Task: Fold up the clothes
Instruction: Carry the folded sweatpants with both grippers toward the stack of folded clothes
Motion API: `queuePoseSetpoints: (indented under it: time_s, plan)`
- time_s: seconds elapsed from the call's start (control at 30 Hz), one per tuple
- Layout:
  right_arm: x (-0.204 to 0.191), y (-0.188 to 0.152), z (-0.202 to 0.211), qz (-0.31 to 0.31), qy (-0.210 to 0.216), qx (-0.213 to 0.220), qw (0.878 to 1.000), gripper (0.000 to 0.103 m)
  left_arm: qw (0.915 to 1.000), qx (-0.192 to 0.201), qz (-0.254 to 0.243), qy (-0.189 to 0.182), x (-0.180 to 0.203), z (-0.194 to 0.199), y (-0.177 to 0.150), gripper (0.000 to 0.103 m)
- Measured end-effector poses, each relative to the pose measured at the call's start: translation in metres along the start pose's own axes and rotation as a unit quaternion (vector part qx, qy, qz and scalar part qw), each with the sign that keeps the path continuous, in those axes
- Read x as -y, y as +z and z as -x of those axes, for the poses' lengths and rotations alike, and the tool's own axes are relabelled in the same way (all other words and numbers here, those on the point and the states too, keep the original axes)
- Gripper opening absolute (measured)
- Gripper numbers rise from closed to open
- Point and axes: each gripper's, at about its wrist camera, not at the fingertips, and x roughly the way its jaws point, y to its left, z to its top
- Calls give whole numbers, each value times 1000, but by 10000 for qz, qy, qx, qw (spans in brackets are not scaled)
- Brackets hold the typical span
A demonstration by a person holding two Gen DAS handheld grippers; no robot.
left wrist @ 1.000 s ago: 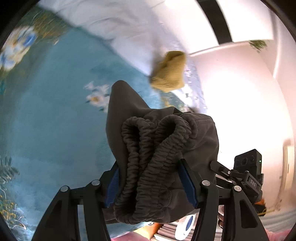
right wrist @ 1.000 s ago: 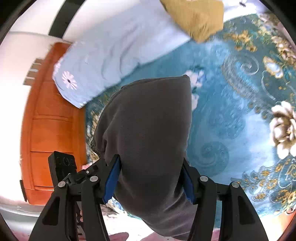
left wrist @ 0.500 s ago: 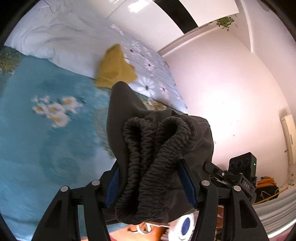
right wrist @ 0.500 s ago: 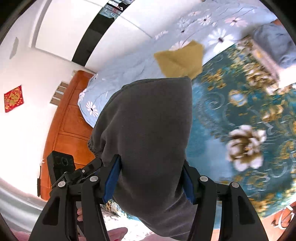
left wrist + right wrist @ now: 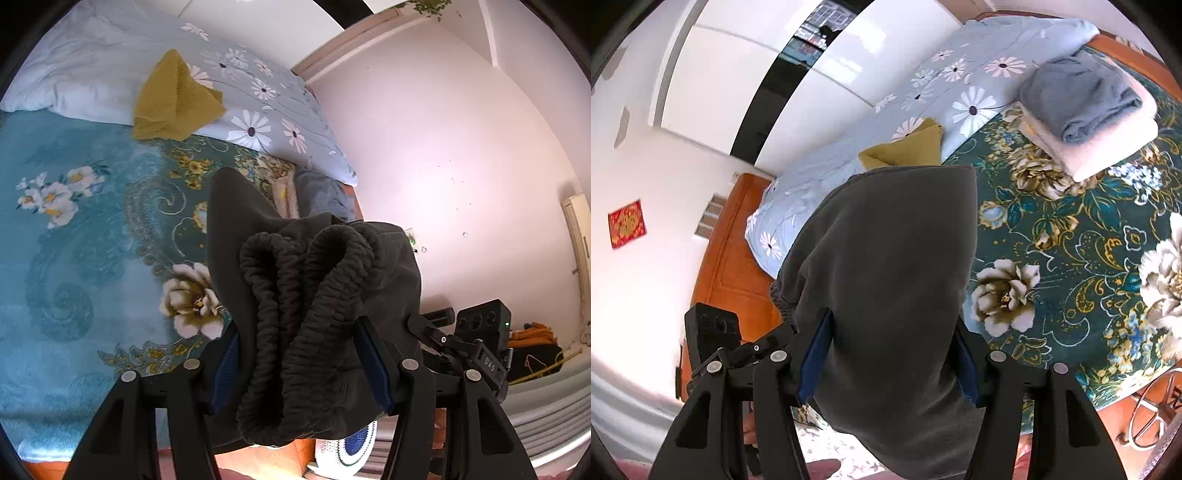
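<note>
A folded dark grey garment (image 5: 314,295) with a ribbed elastic waistband is held up between both grippers above the bed. My left gripper (image 5: 299,362) is shut on its bunched waistband end. My right gripper (image 5: 890,362) is shut on the smooth folded end (image 5: 886,258). The right gripper's body (image 5: 480,332) shows at the right of the left wrist view, and the left gripper's body (image 5: 713,332) at the left of the right wrist view.
The bed has a teal floral blanket (image 5: 74,240) (image 5: 1071,240). A mustard folded cloth (image 5: 173,99) (image 5: 905,147) lies by the daisy-print pillow (image 5: 960,85). A stack of folded grey and cream clothes (image 5: 1086,110) sits at the bed's far right. An orange wooden headboard (image 5: 731,258) is at left.
Both grippers have swung with the garment across the bed towards the stack of folded clothes, which has come into view. The grip on the garment is unchanged.
</note>
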Motion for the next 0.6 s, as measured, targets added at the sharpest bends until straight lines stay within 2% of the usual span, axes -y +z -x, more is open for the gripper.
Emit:
queuePoseSetpoints:
  time_s: [0.2, 0.33, 0.6]
  plan:
    - [4, 17, 10, -22, -347, 76, 9994, 62, 9990, -153, -54, -423, 3, -34, 25, 62]
    - [8, 30, 22, -33, -550, 287, 9981, 62, 9978, -287, -106, -596, 10, -57, 37, 62]
    - [47, 56, 34, -359, -666, 281, 9967, 62, 9973, -546, -113, -486, 26, -107, 53, 62]
